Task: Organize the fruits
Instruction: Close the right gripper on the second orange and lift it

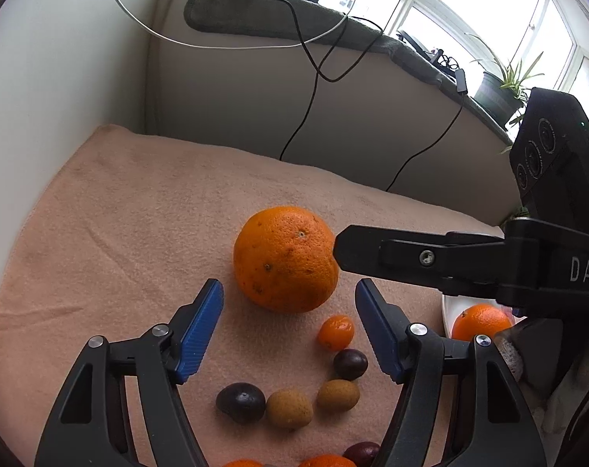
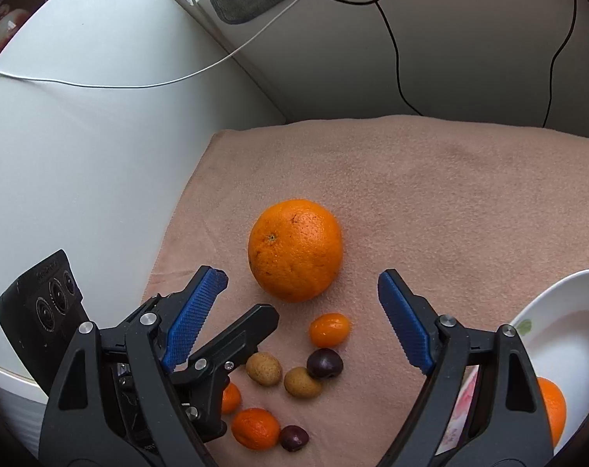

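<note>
Fingers (image 2: 212,299) apart, kumquat (image 2: 329,329) beside orange (image 2: 295,250)

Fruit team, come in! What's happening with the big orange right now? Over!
Left gripper and right gripper open, empty. Big orange loose on towel. Small fruits crowd near side.

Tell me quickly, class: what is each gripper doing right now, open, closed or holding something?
Left gripper: open, holding nothing; the big orange lies just beyond its fingertips.
Right gripper: open, holding nothing.

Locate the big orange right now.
In both wrist views the big orange sits mid-frame on the pink towel, beyond the kumquat, ahead of both open grippers.
</note>
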A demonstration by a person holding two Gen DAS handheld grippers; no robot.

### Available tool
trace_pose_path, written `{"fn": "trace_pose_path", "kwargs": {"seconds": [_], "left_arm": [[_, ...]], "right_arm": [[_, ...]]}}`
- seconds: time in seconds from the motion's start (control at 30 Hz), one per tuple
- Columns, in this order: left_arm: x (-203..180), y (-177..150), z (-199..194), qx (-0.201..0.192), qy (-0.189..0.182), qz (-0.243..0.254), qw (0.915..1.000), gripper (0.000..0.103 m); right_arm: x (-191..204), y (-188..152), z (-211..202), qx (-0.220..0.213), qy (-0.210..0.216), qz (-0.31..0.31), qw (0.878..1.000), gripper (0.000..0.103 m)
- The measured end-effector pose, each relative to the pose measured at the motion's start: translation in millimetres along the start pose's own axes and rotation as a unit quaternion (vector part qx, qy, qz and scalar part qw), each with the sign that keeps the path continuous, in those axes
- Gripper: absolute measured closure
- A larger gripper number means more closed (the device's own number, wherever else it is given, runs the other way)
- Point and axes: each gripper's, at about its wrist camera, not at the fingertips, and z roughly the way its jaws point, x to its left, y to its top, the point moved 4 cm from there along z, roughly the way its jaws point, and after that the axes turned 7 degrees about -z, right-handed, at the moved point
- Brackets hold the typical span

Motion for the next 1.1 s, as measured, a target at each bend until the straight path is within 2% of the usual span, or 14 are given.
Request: {"fn": "trace_pose_path", "kwargs": {"seconds": [0.13, 0.23, 0.33, 0.5, 0.6, 0.73, 1.1], "left_arm": [[3, 4, 6, 0.01, -0.009, -0.006, 0.9999, 0.041], [6, 6, 11, 0.016, -0.013, -0.012, 0.9997, 0.041], [7, 7, 15, 0.02, -0.012, -0.011, 0.9997, 0.041], [6, 8, 23, 0.029, -0.016, -0.009, 0.9994, 0.041], [7, 7, 23, 0.031, -0.016, -0.008, 0.9993, 0.041], [6, 8, 24, 0.033, -0.014, -0.005, 0.9993, 0.041], [3, 5, 19, 0.021, -0.008, 0.004, 0.9997, 0.042]], "right_arm": [[-3, 9, 12, 0.003, -0.005, 0.009, 1.0, 0.016], [-6, 13, 22, 0.01, 0.011, 0.024, 1.0, 0.017], [-8, 16, 30, 0.015, 0.011, 0.03, 0.999, 0.022], [-8, 19, 39, 0.025, 0.012, 0.026, 0.999, 0.023], [-6, 19, 43, 0.03, 0.014, 0.027, 0.999, 0.03], [-7, 16, 50, 0.036, 0.014, 0.032, 0.999, 0.034], [1, 16, 52, 0.029, 0.006, 0.013, 0.999, 0.035]]}}
